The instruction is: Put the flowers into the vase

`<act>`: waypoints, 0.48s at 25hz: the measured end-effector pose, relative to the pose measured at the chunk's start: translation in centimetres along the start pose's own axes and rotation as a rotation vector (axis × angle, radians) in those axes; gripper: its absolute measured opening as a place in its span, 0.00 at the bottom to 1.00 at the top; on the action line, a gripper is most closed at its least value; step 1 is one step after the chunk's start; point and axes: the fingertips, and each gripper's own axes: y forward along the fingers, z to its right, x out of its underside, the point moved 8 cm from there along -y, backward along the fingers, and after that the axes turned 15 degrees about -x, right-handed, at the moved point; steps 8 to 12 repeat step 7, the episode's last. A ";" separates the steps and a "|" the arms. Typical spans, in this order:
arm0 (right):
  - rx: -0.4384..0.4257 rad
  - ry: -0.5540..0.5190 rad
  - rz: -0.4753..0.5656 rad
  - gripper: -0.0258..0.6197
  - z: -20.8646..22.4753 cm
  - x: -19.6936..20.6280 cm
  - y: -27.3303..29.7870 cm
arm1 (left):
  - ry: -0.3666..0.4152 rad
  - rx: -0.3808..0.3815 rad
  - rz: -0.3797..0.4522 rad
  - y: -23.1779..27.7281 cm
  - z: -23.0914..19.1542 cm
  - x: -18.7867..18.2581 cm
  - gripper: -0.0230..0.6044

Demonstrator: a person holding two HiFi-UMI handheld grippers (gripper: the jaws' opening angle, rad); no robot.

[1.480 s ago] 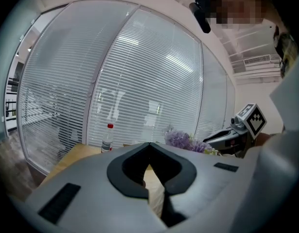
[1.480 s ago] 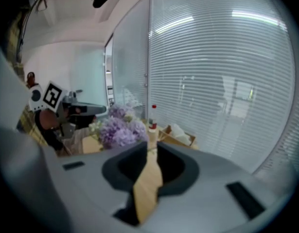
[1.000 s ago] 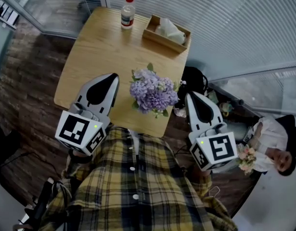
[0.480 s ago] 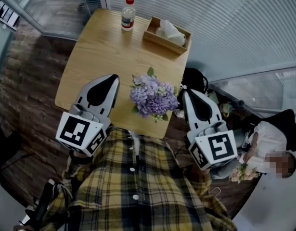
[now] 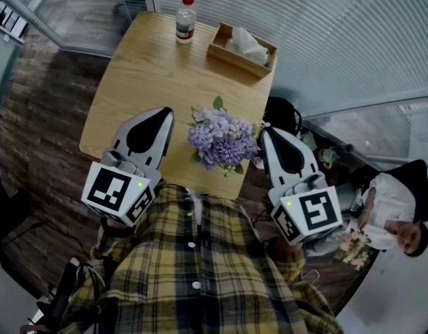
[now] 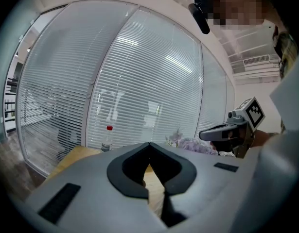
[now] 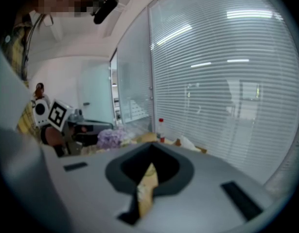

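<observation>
Head view: the flowers [image 5: 223, 139], a purple bunch with green leaves, sit near the table's [image 5: 140, 61] edge between the two grippers. They are just right of the tips of the left gripper [image 5: 165, 111] and just left of the tips of the right gripper [image 5: 264, 132]. The blooms face up at the camera, so the bunch's long axis stands upright; whatever holds the stems is hidden beneath them. Beyond the tips, a wooden box [image 5: 231, 58] holds white tissue [image 5: 245, 44], and a red-capped bottle [image 5: 185, 19] stands upright to its left.

Left gripper view: the jaws meet at their tips with nothing between them. The flowers rise ahead and to the right.

Right gripper view: the jaws are together and empty. The flowers stand ahead to the left, and the bottle is straight beyond the tips.
</observation>
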 end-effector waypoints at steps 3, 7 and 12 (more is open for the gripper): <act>-0.005 0.001 0.001 0.06 0.1 0.0 0.1 | 0.001 -0.002 -0.003 0.1 0.0 0.0 0.05; -0.013 0.000 -0.003 0.06 0.2 -0.1 0.2 | 0.000 -0.007 -0.005 0.2 0.0 -0.1 0.05; -0.013 0.000 -0.003 0.06 0.2 -0.1 0.2 | 0.000 -0.007 -0.005 0.2 0.0 -0.1 0.05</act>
